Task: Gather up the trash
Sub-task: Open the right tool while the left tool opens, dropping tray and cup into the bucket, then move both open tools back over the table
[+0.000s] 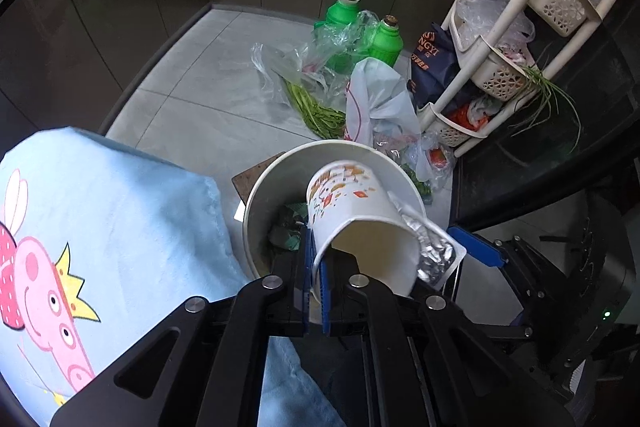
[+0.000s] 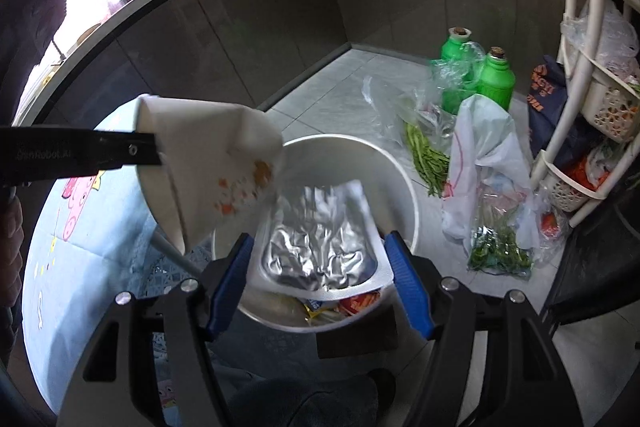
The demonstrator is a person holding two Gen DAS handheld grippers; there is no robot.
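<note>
A white round bin stands on the floor; it also shows in the right wrist view, with wrappers at its bottom. My left gripper is shut on the rim of a white paper cup with orange print, held tilted over the bin; the cup also shows in the right wrist view. My right gripper is open, its blue pads on either side of a silver foil pouch that hangs over the bin. The pouch shows beside the cup in the left wrist view.
A light blue cartoon cloth covers a surface left of the bin. Beyond the bin lie plastic bags, green vegetables and two green bottles. A cream tiered basket rack stands at right. Grey cabinets line the back.
</note>
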